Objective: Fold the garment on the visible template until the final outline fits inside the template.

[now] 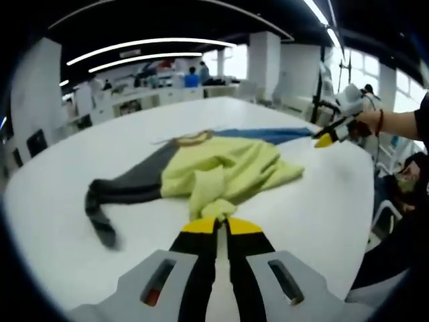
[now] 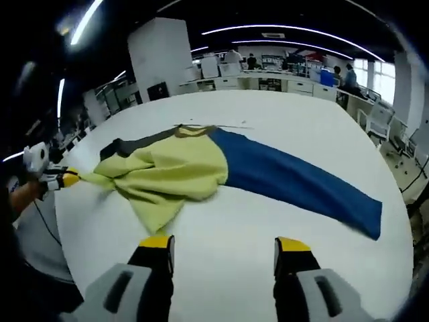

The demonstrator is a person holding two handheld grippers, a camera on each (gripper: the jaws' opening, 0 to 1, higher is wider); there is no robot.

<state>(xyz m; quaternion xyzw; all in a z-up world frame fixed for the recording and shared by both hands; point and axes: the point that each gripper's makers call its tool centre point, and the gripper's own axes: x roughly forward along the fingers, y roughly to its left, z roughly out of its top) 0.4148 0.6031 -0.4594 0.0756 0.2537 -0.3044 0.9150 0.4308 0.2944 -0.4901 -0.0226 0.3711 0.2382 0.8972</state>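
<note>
On garment (image 1: 221,171): left gripper (image 1: 218,223) clamped; right gripper (image 2: 223,253) agape.

Bare white worktop (image 2: 281,221) lies open all around the spread garment (image 2: 201,168); only the garment interrupts it, and chairs (image 2: 379,121), possibly, crowd its far edge.

You're working in a big open-plan lab or office hall. Long ceiling light strips (image 1: 134,47), white pillars (image 2: 157,57) and cluttered workbenches (image 2: 281,80) with people stand behind your white table (image 2: 322,268).
</note>
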